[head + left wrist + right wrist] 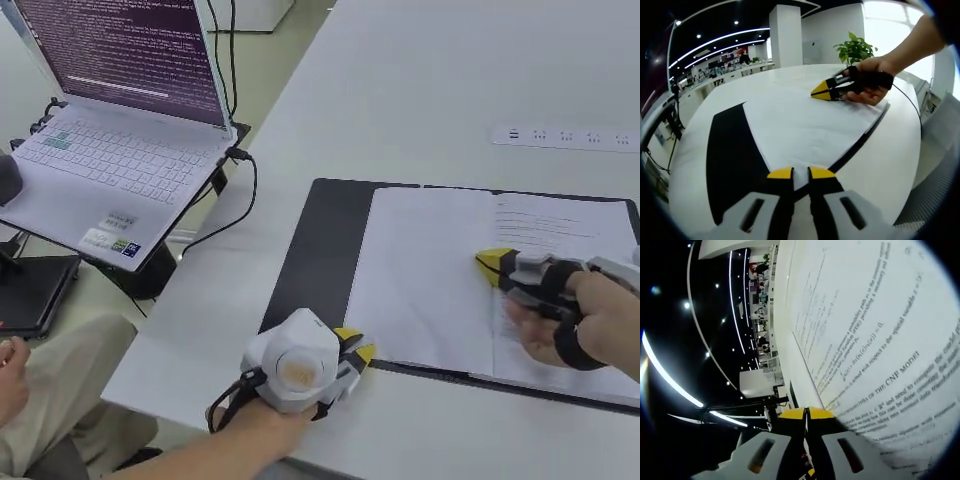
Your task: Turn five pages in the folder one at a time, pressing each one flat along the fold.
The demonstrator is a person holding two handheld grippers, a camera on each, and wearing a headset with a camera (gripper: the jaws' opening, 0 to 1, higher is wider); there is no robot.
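Right claw (497,268), yellow tips closed on nothing, presses on the white paper pages of the open black plastic folder (318,250), right at the fold (494,215) and over the printed sheet (880,340). Flattening a turned page looks to be the step in hand. The left claw (800,173), tips a narrow slit apart, sits at the blank left page's (420,270) near corner. The folder lies on the white tabletop (420,90). The next move calls for sliding along the crease, then lifting a single sheet.

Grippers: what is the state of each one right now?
Left gripper: slightly open, holding nothing, at the near edge of the folder.
Right gripper: shut, empty, tips on the printed page.
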